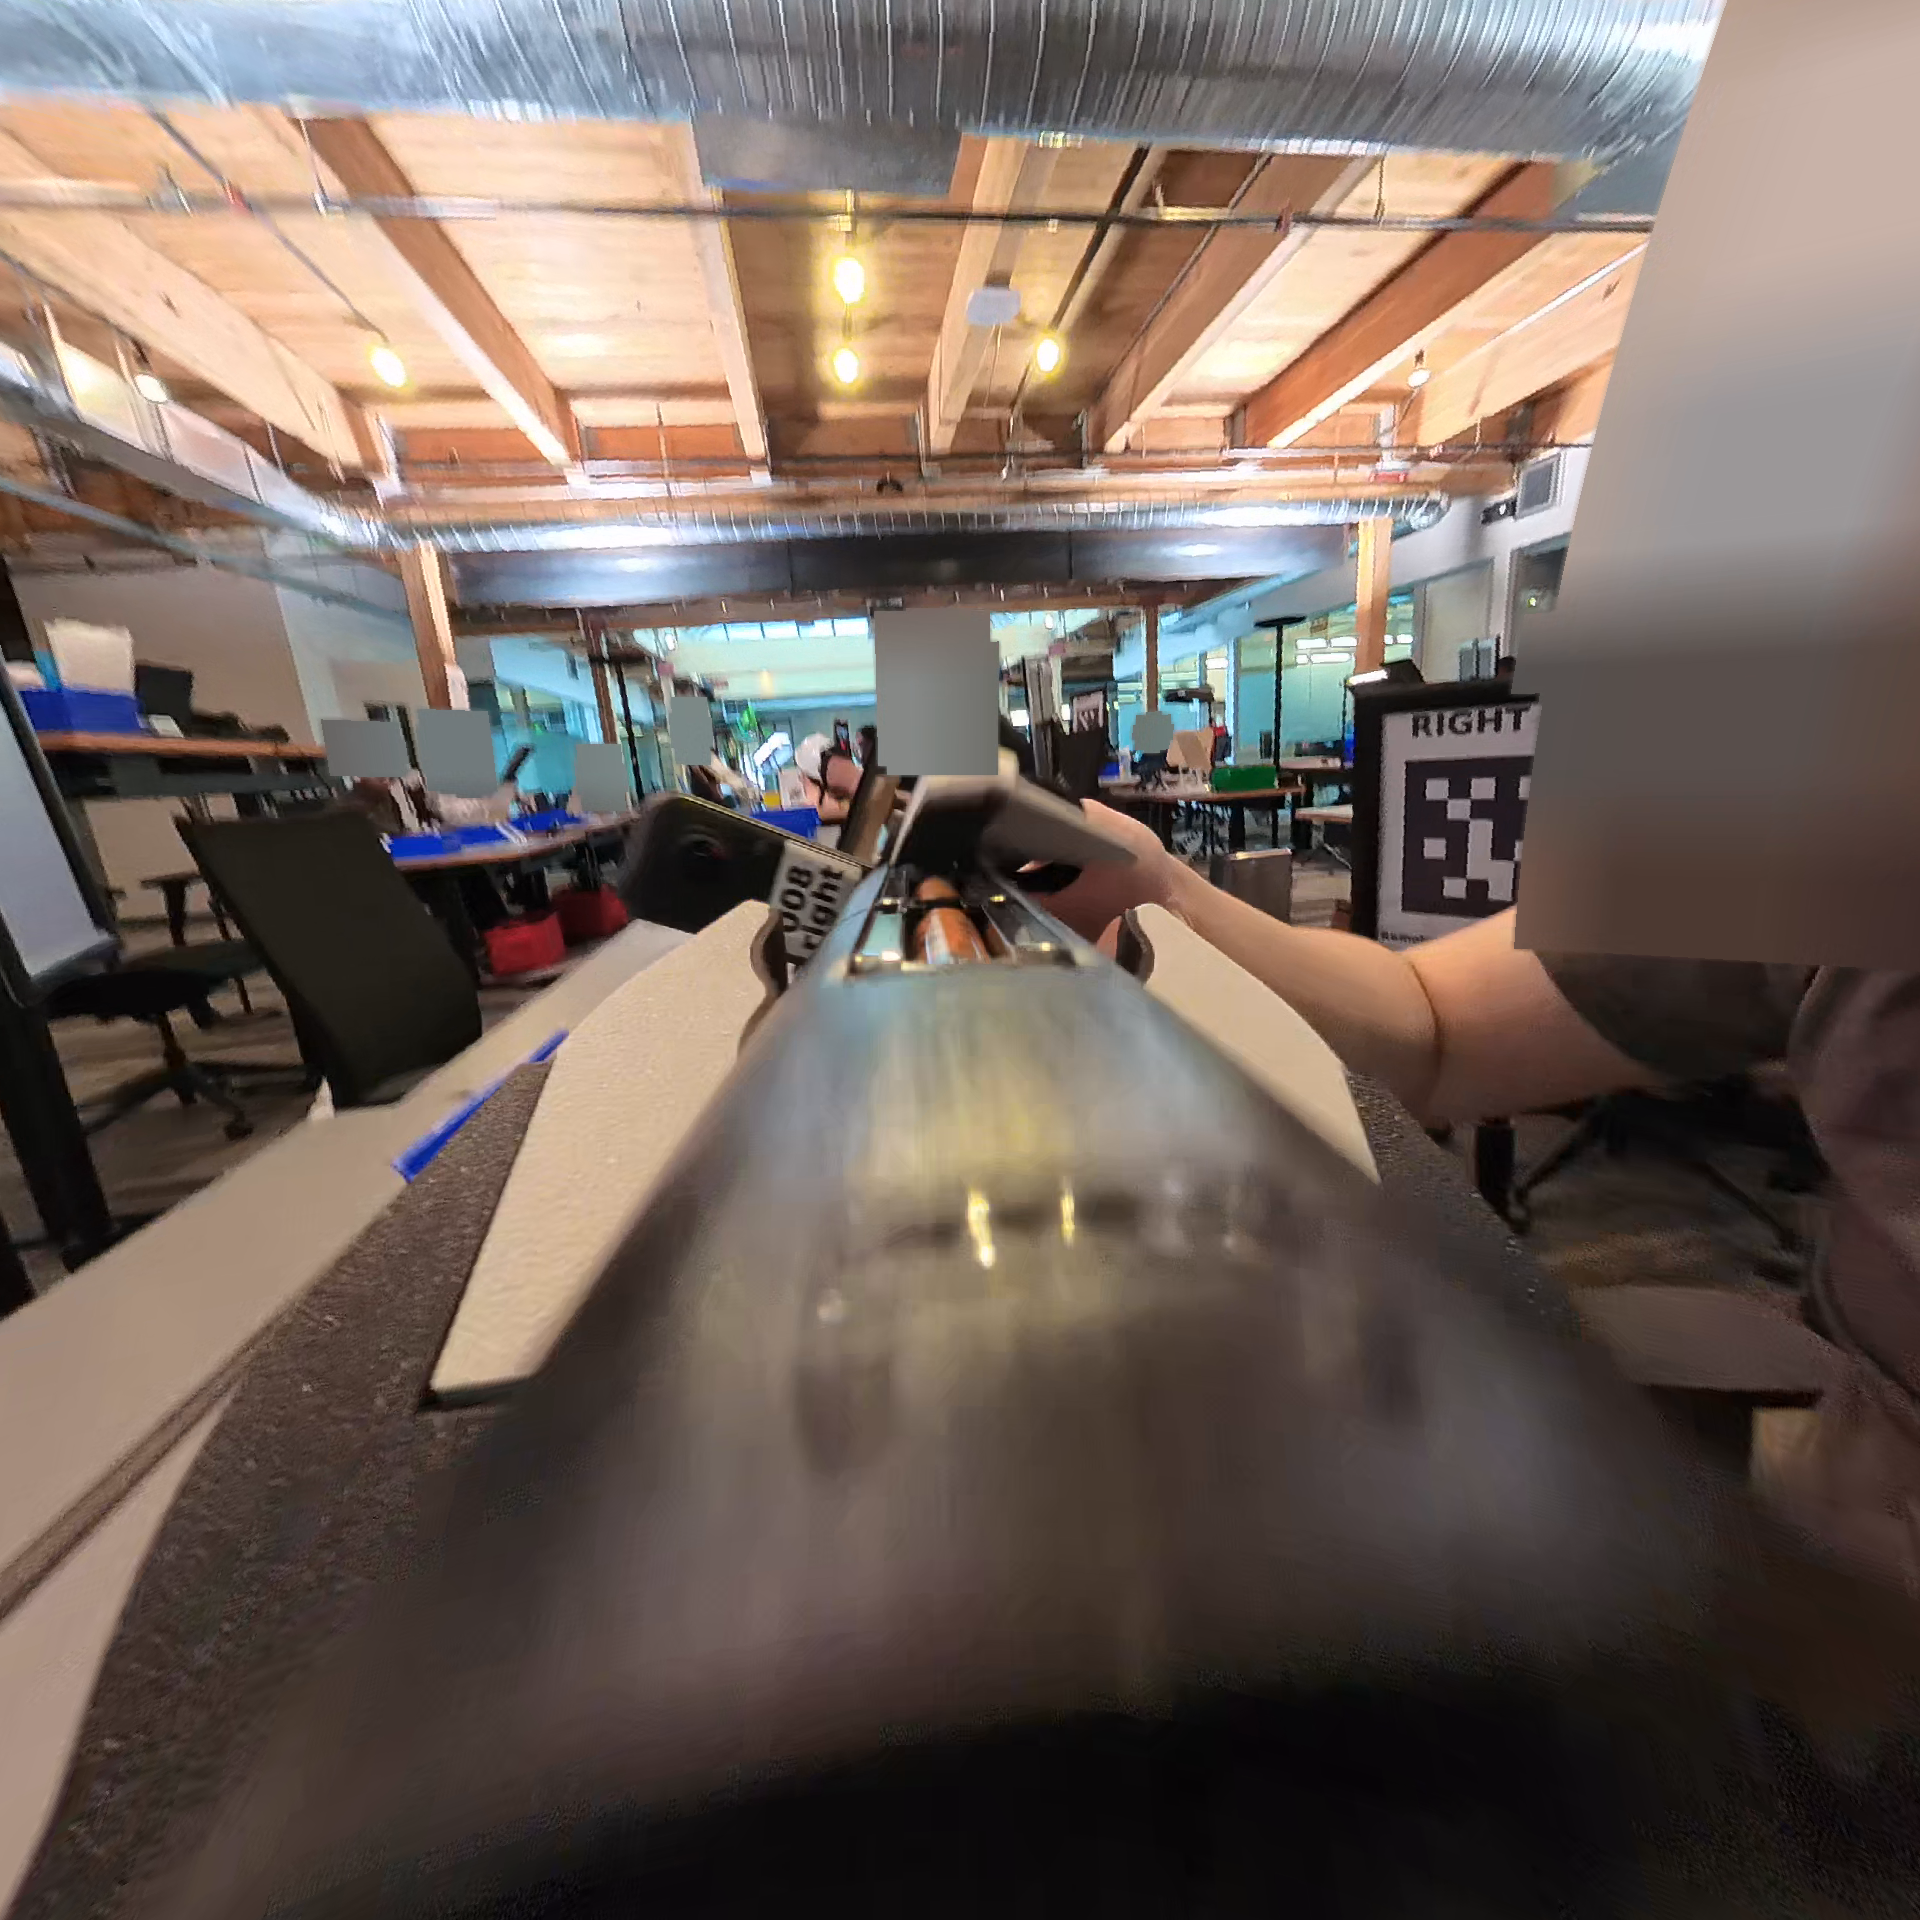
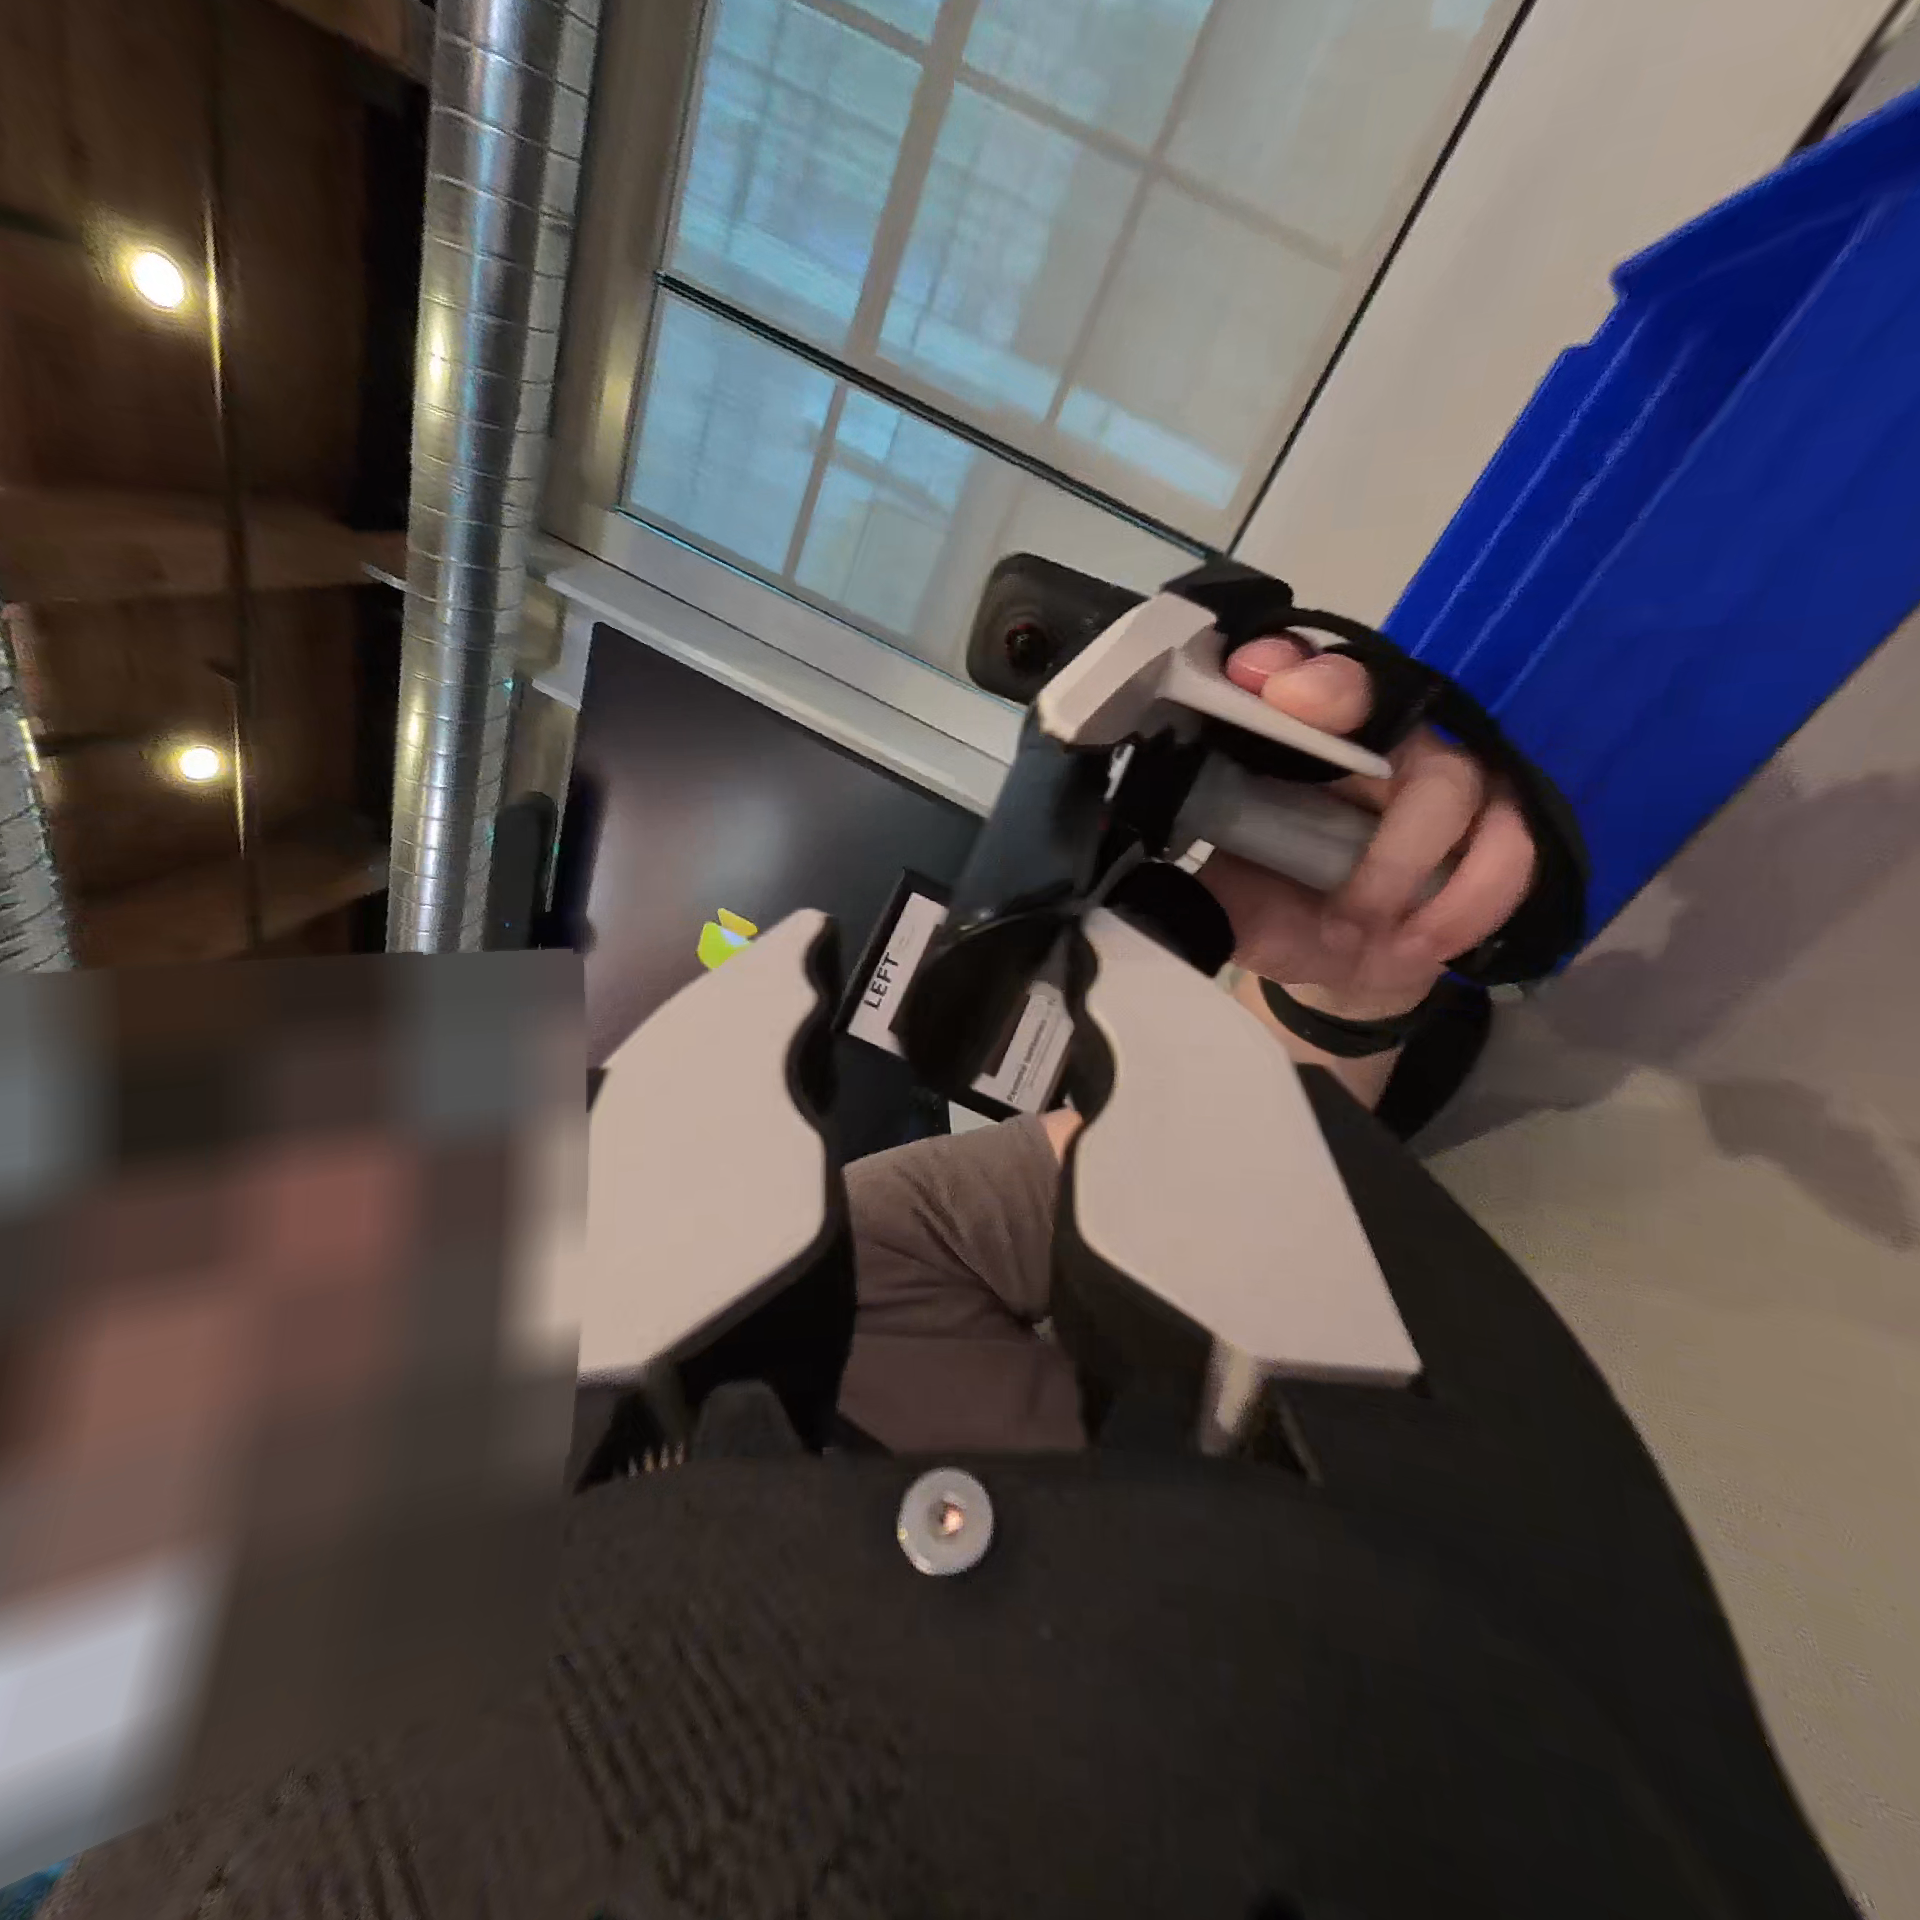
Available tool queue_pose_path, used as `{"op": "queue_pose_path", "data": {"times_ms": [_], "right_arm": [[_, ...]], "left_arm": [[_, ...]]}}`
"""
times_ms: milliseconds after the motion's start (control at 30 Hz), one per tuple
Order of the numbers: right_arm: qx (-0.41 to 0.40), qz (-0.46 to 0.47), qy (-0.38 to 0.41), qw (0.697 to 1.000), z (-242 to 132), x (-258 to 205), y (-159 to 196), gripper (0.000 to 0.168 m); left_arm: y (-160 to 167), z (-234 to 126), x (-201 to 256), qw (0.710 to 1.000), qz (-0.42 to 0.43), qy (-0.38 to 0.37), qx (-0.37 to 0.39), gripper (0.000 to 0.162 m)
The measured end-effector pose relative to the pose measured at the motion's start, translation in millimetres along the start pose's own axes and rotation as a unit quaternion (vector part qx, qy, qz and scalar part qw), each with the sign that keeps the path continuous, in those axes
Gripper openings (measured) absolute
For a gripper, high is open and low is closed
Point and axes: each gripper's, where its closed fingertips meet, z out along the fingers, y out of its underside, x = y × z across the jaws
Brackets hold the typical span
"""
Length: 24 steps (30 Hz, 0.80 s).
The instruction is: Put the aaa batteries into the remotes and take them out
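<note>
**Inspector:** Left wrist view first. Where is the remote, and how is it held?

**Assessor:** The remote (image 1: 935, 1195) lies clamped between the fingers of the left gripper (image 1: 951, 935). Its long axis runs straight away from the camera, near end blurred at the lens, far end just past the fingertips. The battery bay faces up, cover off, and one copper-coloured battery (image 1: 940, 920) lies lengthwise in the bay at the far end.

**Inspector:** And the other tool?

**Assessor:** The right gripper (image 1: 997, 821) hangs just beyond the remote's far end, a hand (image 1: 1117, 868) behind it. From here I cannot tell how its jaws stand.

**Inspector:** Right wrist view?

**Assessor:** The right gripper (image 2: 951, 977) is parted, with nothing between its fingers. Beyond the gap sits the left gripper's body (image 2: 1049, 831), gripped by a hand (image 2: 1382, 831). A blue bin (image 2: 1662, 520) stands to the far right. The remote cannot be made out in this view.

**Inspector:** Which step, in your judgement?

**Assessor:** Either seating or extracting; the frames do not settle which. A battery is in the bay and the free claw is empty beside it, so I lean towards extraction being next.

**Inspector:** Requirements for that move?

**Assessor:** Bring the parted fingers down over the battery across its length, close, and lift it out against the spring contact while the left holds the remote level.
</note>
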Motion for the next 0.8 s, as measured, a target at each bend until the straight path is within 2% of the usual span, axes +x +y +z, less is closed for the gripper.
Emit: {"op": "queue_pose_path", "data": {"times_ms": [33,67,200,433,633,733,800], "right_arm": [[-0.002,0.000,0.007,1.000,-1.6,6.4,-0.7,0.030],[0.000,-0.001,0.012,1.000,-4.3,11.2,-2.1,0.027],[0.020,-0.007,0.020,1.000,-18.9,19.0,-8.4,0.023],[0.077,-0.041,0.040,0.995,-64.5,13.9,-35.4,0.019],[0.106,-0.055,0.098,0.988,-98.2,25.4,-42.4,0.019],[0.115,-0.058,0.105,0.986,-105.5,27.1,-40.2,0.019],[0.126,-0.057,0.107,0.985,-108.4,29.7,-39.5,0.019]], "left_arm": [[3.8,1.5,-1.3,1.000,-0.006,-0.003,-0.005,0.062],[6.2,1.3,-4.6,1.000,-0.012,-0.009,-0.007,0.061],[21.0,8.3,-10.0,0.998,-0.036,-0.013,-0.054,0.061],[19.4,0.6,-18.6,0.993,-0.091,-0.022,-0.069,0.076],[17.8,-11.4,-35.1,0.977,-0.206,-0.026,-0.052,0.062],[39.5,-10.2,-37.7,0.966,-0.229,-0.041,-0.110,0.053],[49.7,-7.6,-33.7,0.954,-0.264,-0.031,-0.137,0.055]]}}
